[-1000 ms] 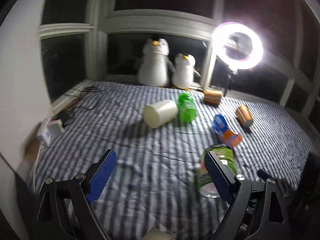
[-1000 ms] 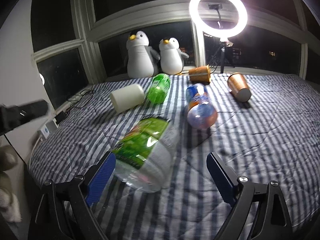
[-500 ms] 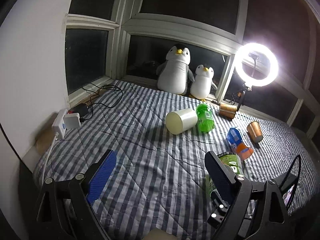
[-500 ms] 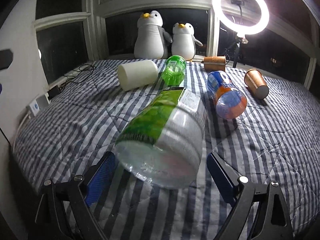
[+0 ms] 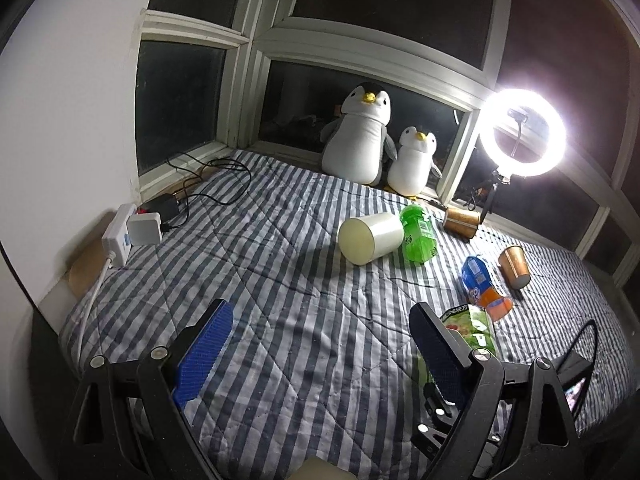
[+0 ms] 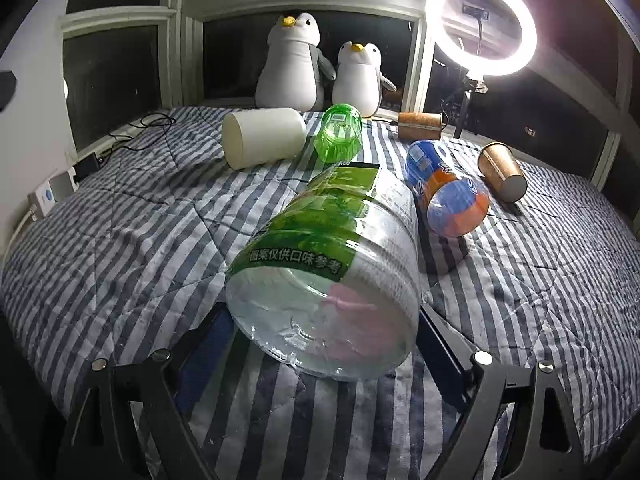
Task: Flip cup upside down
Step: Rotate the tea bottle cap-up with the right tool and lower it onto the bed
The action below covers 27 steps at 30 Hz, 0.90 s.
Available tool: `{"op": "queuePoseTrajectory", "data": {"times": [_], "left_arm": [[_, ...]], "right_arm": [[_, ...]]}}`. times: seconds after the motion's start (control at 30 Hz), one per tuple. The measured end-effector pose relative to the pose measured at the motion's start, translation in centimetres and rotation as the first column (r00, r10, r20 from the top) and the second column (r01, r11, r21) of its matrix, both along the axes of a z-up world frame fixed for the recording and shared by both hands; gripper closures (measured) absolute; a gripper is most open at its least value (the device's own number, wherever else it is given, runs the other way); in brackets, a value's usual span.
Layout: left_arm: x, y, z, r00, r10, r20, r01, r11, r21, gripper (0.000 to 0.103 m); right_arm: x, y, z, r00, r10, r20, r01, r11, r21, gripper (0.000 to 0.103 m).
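Note:
A clear plastic cup with a green label [image 6: 332, 264] lies on its side on the striped bed cover [image 6: 132, 232], its base toward the right wrist camera. My right gripper [image 6: 320, 320] is open, and its two fingers flank the cup's base close on both sides. In the left wrist view the same cup [image 5: 472, 328] shows just behind that gripper's right finger. My left gripper [image 5: 316, 332] hangs open over bare cover with nothing between its fingers.
More cups lie on their sides farther back: a cream one [image 6: 262, 142], a green one [image 6: 340, 134], a blue-and-orange one [image 6: 448, 192] and two brown ones [image 6: 420, 126] [image 6: 502, 176]. Two plush penguins [image 5: 360, 136], a ring light [image 5: 522, 132] and a power strip [image 5: 120, 236] line the edges.
My right gripper has moved forward until the green-labelled cup sits between its fingers. The left gripper has drawn back and up, showing more of the bed.

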<state>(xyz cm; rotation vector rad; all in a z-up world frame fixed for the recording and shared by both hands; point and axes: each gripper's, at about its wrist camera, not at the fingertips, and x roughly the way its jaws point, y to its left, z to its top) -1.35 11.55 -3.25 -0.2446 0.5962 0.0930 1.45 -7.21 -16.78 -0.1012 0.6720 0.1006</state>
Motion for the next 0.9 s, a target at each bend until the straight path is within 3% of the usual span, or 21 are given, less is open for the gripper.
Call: {"op": "queuePoseTrajectory", "data": {"times": [0.3,0.9], "left_arm": [[0.3,0.2,-0.4,1.0,0.004,0.001,-0.004,1.0,-0.026,0.011],[0.6,-2.0,-0.2,1.0,-0.024,0.019,0.023,0.999,0.043,0.011]], "right_arm": [[-0.3,-0.8,2.8,0.995,0.088,0.053,-0.087,0.996,-0.021,0.016],[3.2,-3.2,4.3,0.996,0.074,0.048,-0.076,0.996,0.045,0.016]]}}
